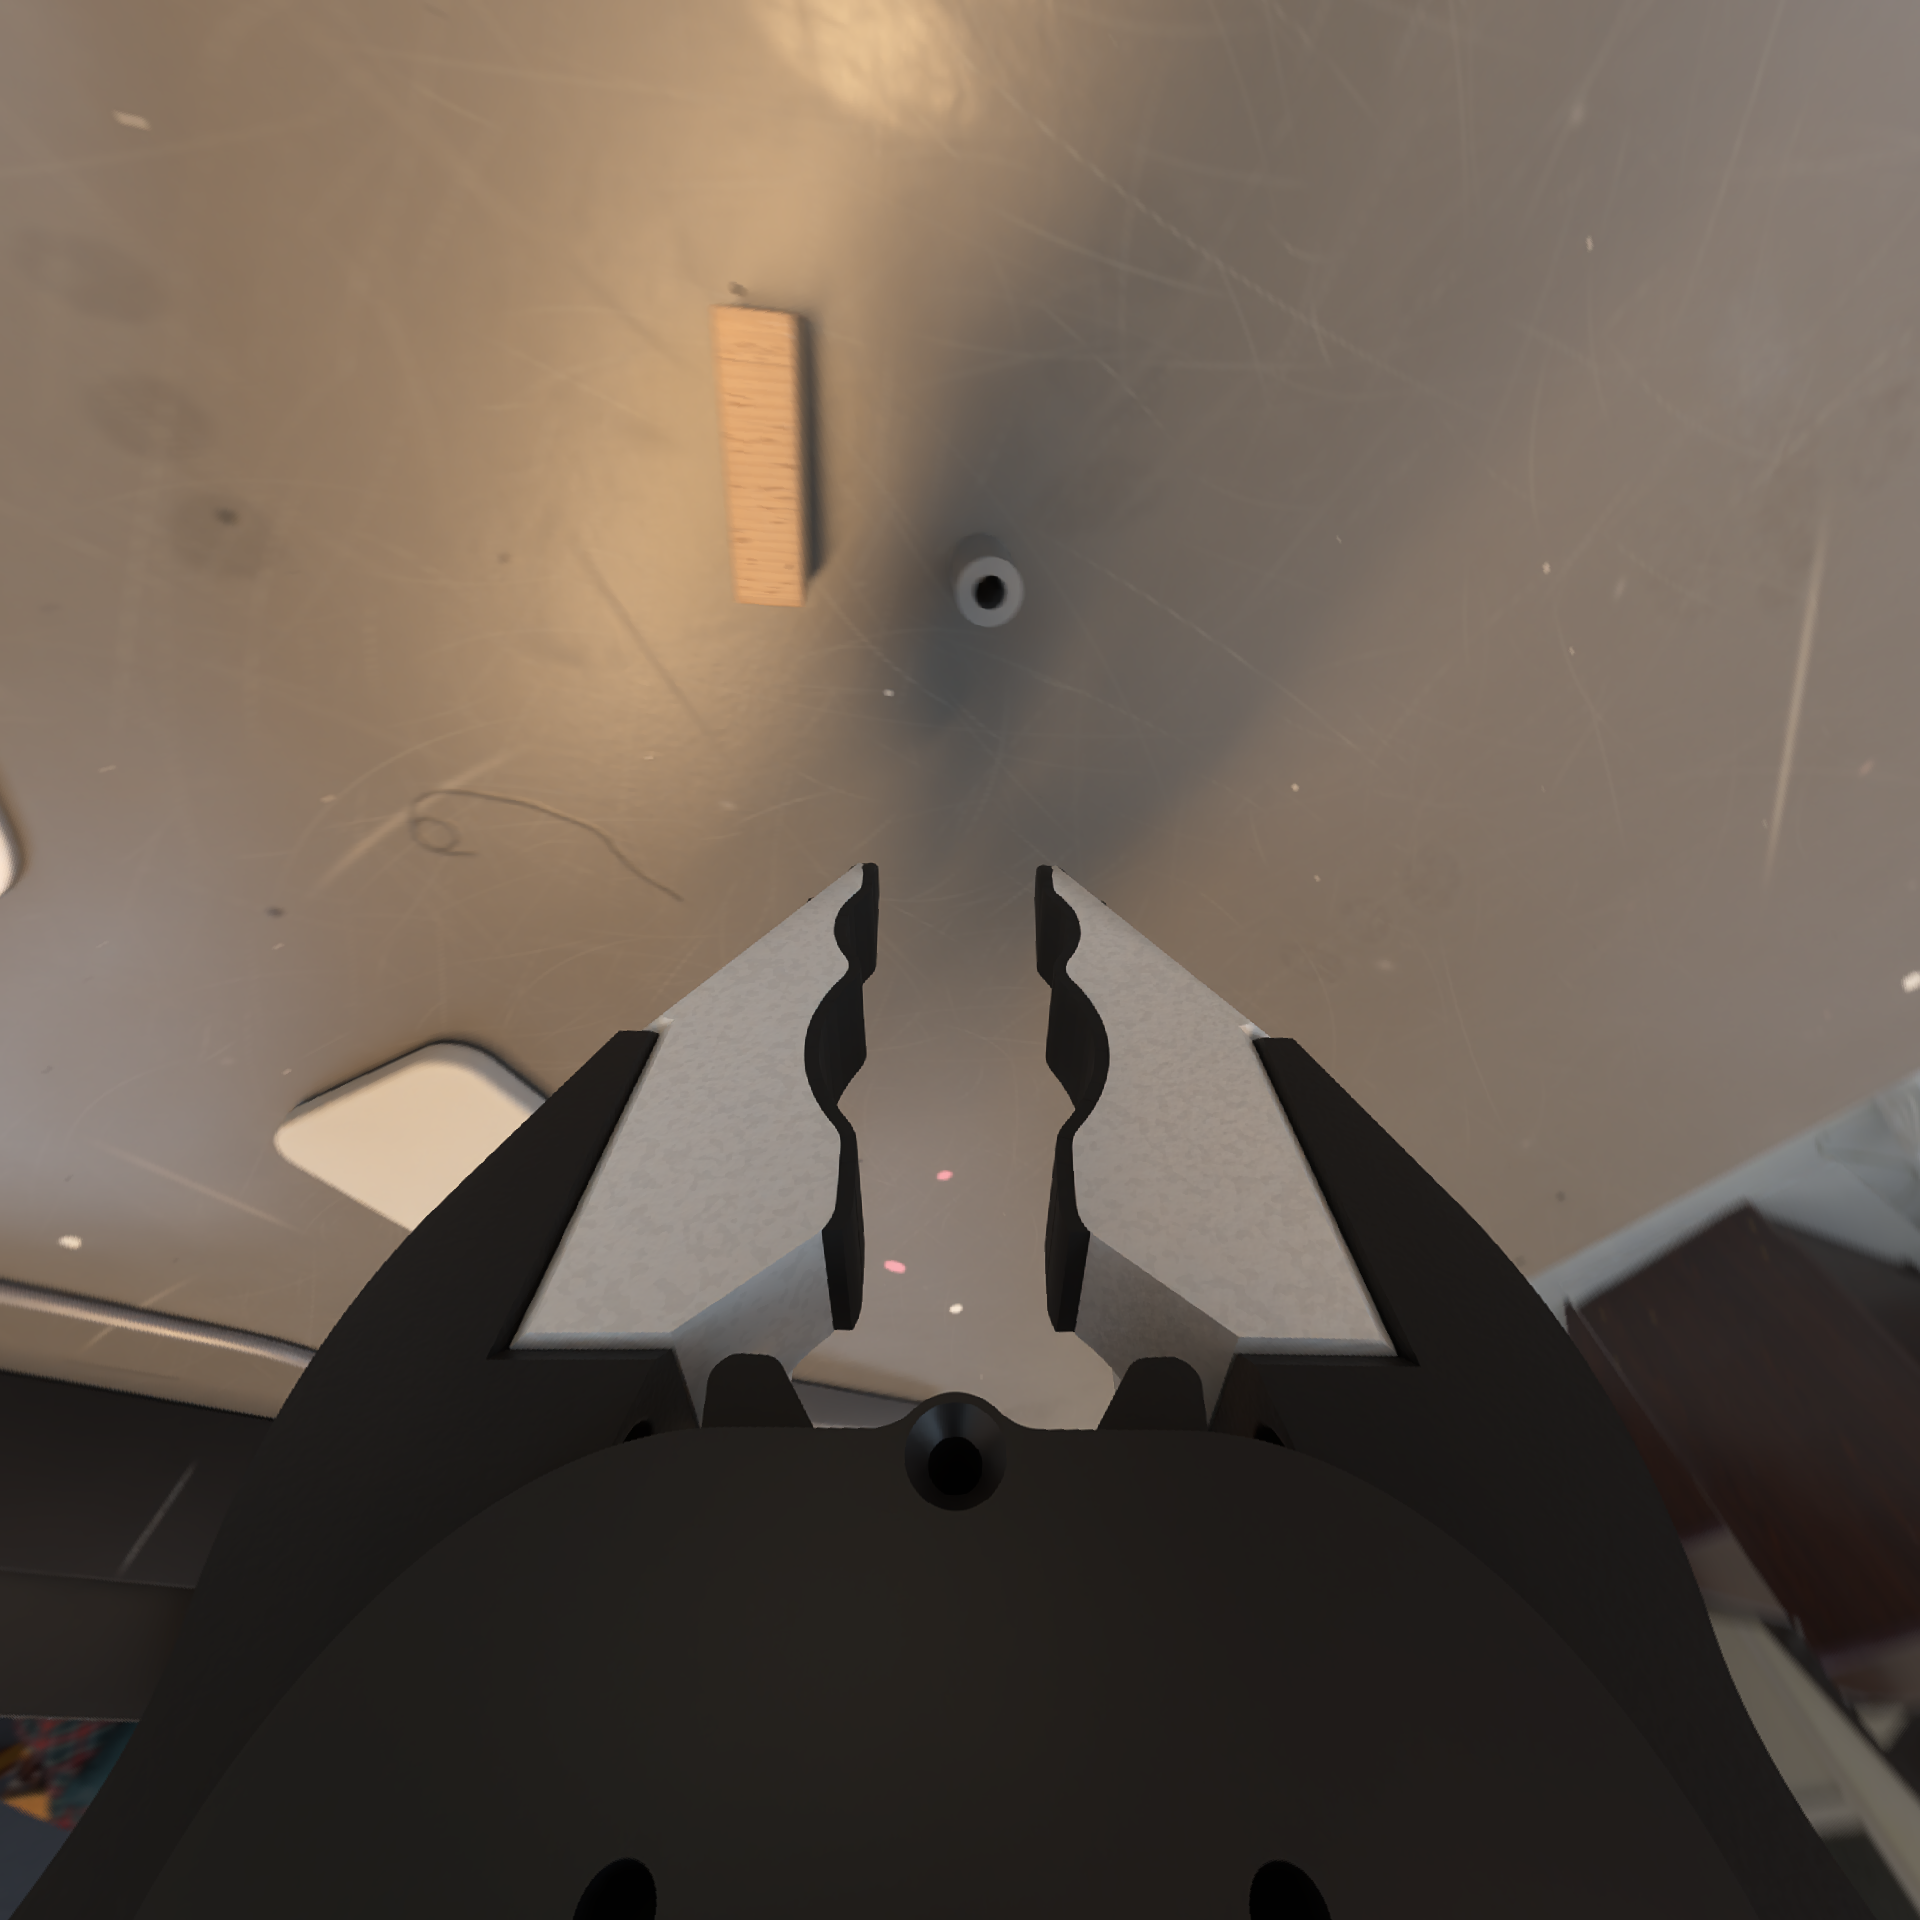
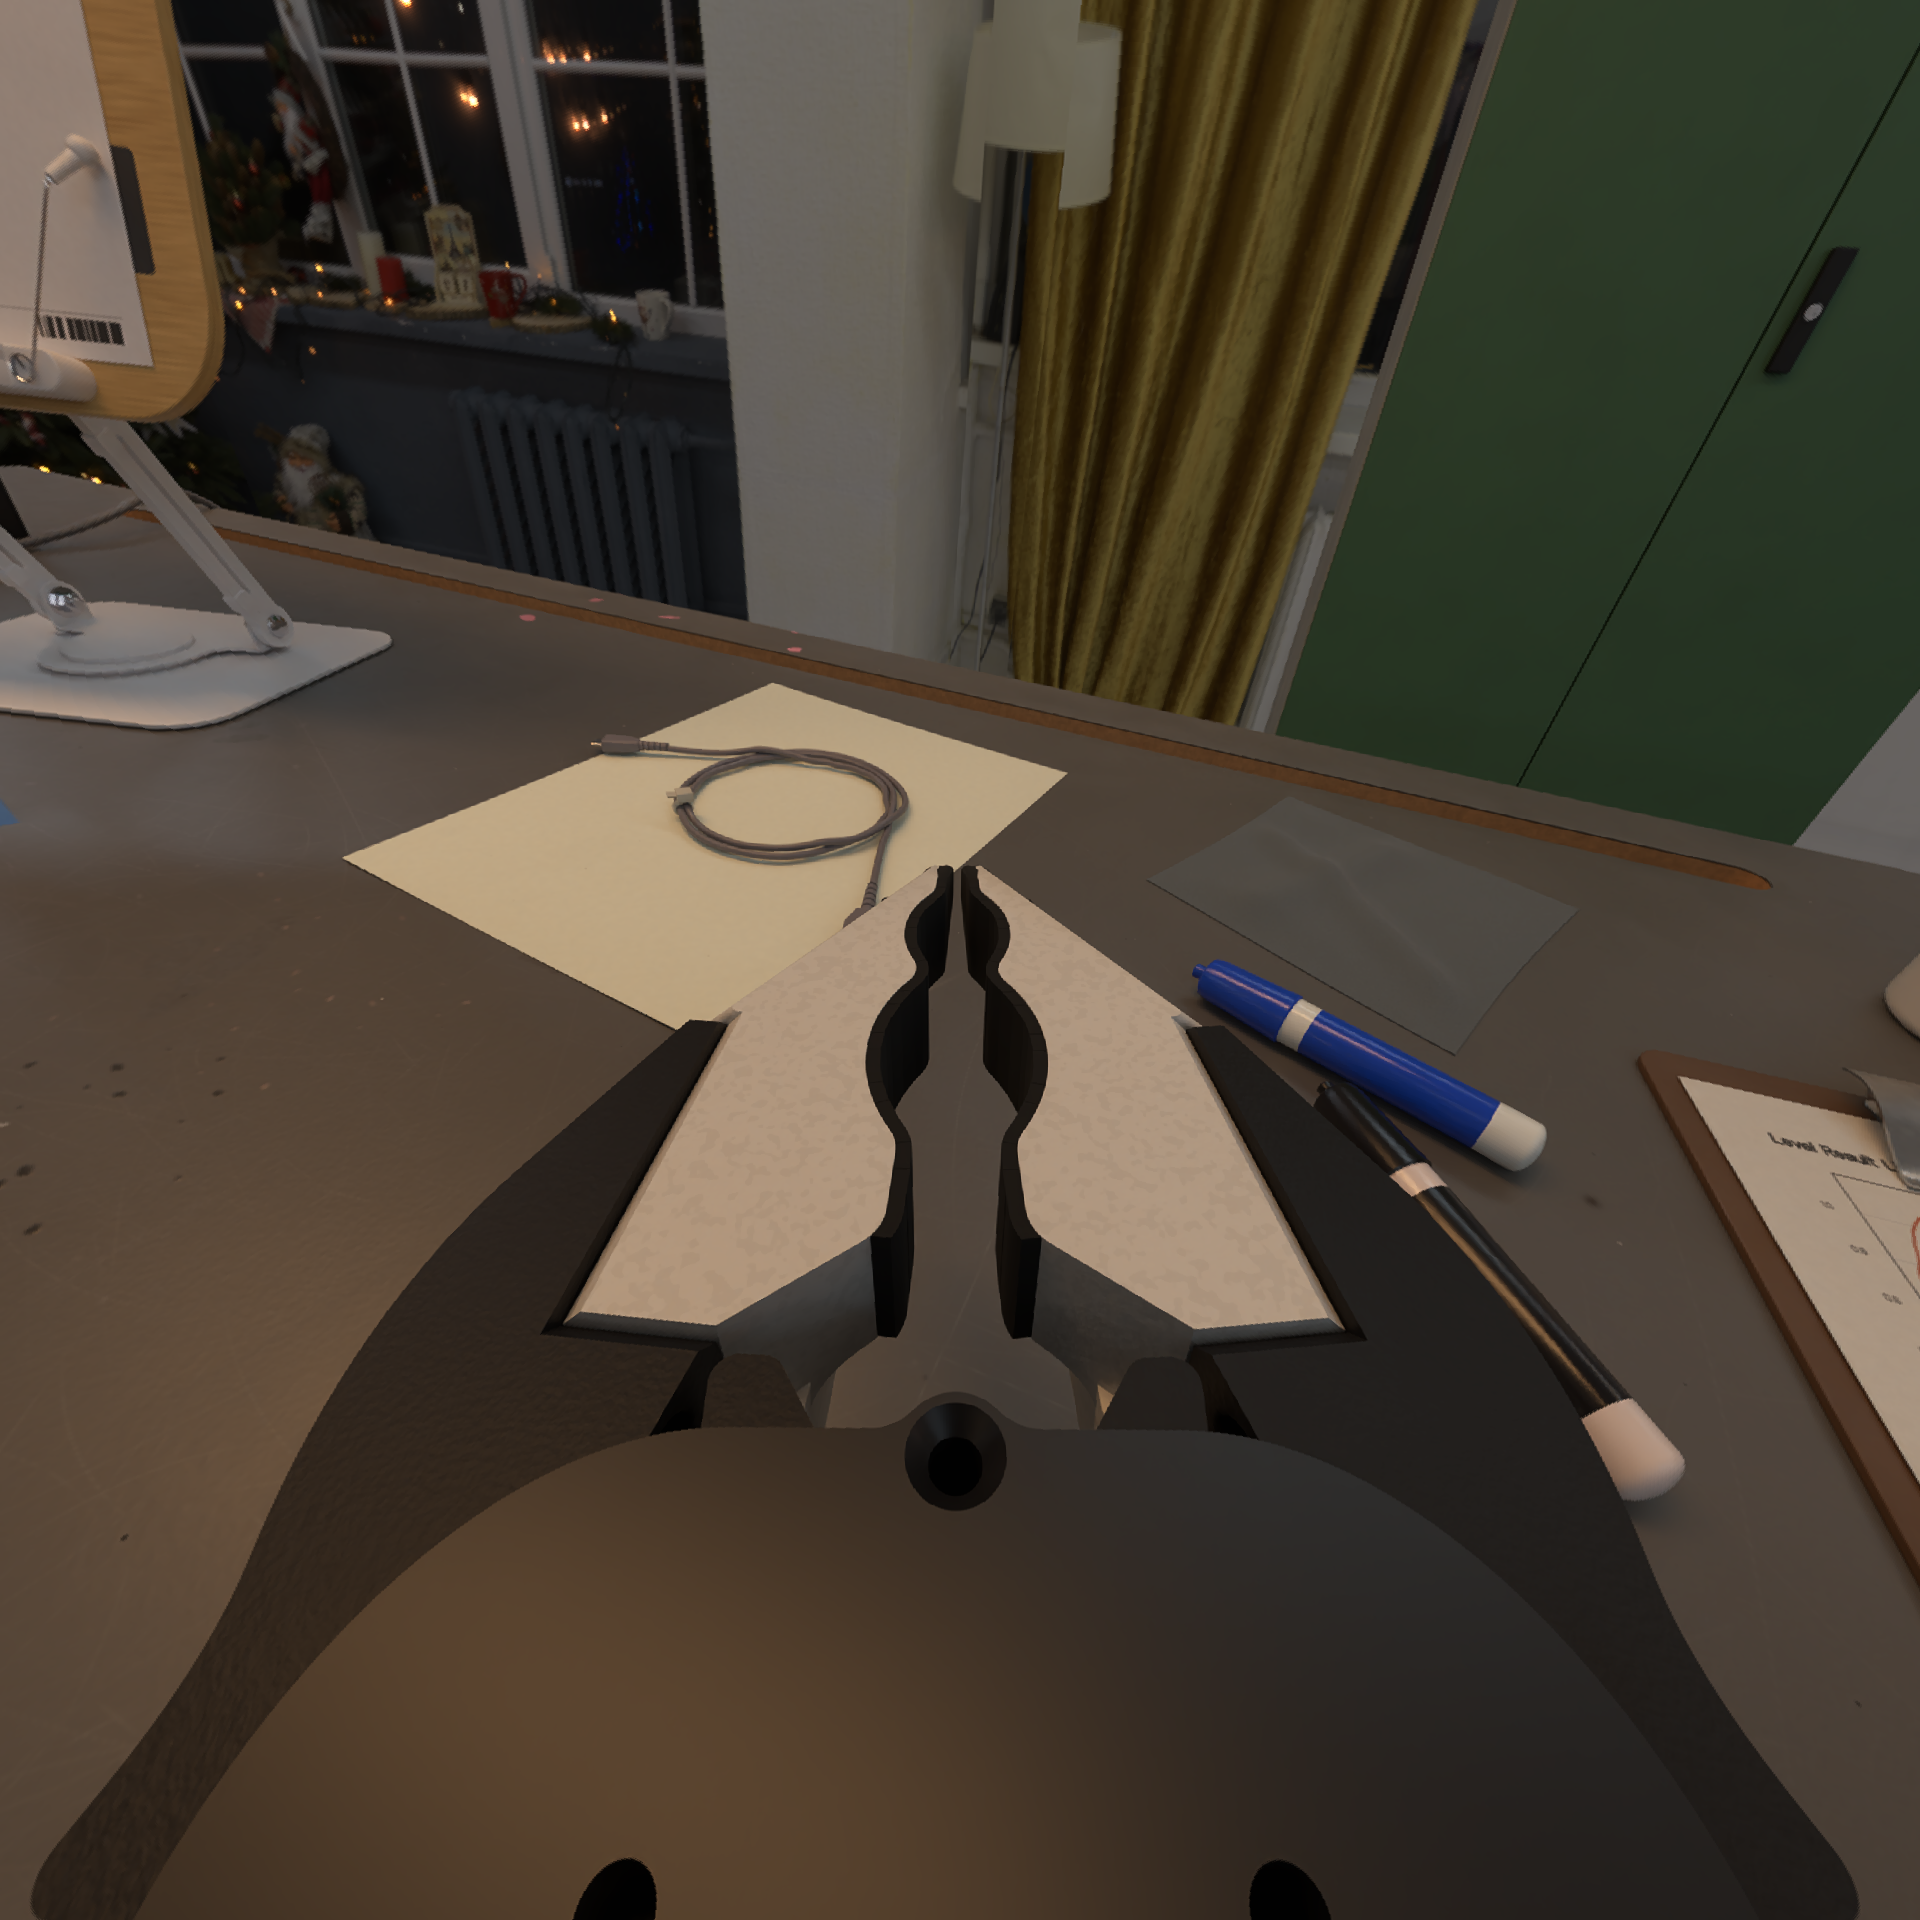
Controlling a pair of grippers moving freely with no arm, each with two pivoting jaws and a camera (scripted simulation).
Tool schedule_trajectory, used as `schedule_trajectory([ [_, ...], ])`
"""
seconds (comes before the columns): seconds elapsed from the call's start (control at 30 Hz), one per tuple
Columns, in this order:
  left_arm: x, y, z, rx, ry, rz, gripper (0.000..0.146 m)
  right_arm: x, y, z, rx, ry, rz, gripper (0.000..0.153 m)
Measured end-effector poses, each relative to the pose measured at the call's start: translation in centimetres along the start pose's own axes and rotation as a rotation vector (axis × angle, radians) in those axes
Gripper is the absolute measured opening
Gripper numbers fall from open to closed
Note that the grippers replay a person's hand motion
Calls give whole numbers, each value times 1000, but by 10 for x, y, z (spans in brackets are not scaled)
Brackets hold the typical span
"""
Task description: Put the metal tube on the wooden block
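Beside wooden block, upright metal tube.

A coiled grey cable lies on cream paper; nearby, a blue marker beside a black pen.

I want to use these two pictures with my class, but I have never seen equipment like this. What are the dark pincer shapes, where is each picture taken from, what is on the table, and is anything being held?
Each picture comes from a camera mounted on a two-finger gripper, looking forward along its fingers.

The left wrist view looks down on a scratched table. The left gripper is open and empty. Ahead of it lie a wooden block and, just to its right and apart from it, a small metal tube seen end-on.

The right gripper is shut on nothing. Its view shows a coiled cable on a cream sheet, a blue marker, a black pen and a clipboard.
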State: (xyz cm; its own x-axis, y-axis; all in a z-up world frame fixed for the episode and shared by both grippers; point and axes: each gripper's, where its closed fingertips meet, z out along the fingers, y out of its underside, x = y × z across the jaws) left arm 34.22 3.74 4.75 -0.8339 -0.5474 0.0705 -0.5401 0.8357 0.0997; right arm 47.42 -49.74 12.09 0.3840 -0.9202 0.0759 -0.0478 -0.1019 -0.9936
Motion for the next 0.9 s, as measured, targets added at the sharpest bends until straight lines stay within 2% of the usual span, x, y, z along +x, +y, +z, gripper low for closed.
schedule_trajectory([
  [0.13,13,6,13,-126,63,66,26,0,4,2,-19,-5,0,1],
  [0.23,16,4,20,-151,65,93,25,-1,7,4,-33,-14,6,1],
  [0.57,-8,-15,29,-45,-31,113,38,-2,12,6,-58,-23,10,1],
  [0.67,-14,-21,30,-27,-74,138,38,-1,14,7,-67,-23,10,1],
  [0.8,-24,-24,25,-1,-155,139,27,-1,16,8,-77,-22,8,1],
  [0.9,-24,-27,16,44,-174,135,33,-1,17,9,-78,-18,9,1],
])
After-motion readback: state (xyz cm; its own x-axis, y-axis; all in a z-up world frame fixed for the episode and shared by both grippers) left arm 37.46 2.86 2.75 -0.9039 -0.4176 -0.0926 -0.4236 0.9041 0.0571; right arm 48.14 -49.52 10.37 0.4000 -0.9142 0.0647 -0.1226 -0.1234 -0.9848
